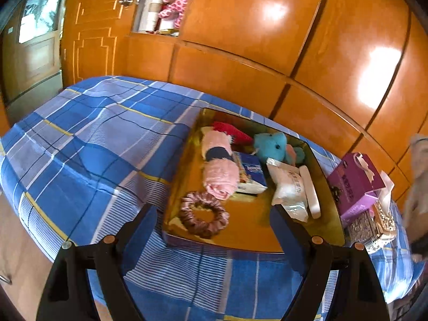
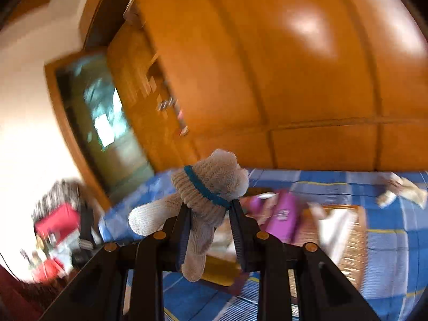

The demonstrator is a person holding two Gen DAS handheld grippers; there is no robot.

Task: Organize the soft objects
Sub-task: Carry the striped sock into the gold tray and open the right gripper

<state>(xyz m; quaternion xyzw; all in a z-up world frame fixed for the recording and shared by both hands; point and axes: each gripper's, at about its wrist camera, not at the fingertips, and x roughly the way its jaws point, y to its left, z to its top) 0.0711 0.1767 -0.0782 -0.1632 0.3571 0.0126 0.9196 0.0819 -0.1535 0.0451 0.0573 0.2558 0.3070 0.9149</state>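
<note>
A gold tray (image 1: 182,176) lies on the blue plaid bed (image 1: 88,144). In it are a rolled pink towel (image 1: 219,171), a brown scrunchie (image 1: 204,214), a teal plush (image 1: 272,147), a red cloth (image 1: 232,131), a tissue pack (image 1: 251,174) and white packets (image 1: 289,190). My left gripper (image 1: 211,230) is open and empty over the tray's near edge. My right gripper (image 2: 208,208) is shut on a grey knitted glove (image 2: 211,184) with a blue band, held in the air above the bed. The glove shows blurred at the left wrist view's right edge (image 1: 417,176).
A purple box (image 1: 355,184) and a silver patterned box (image 1: 371,227) sit right of the tray. A glossy wooden wardrobe (image 1: 267,40) backs the bed, with a pink plush (image 1: 174,5) in an open niche. The right wrist view is motion-blurred.
</note>
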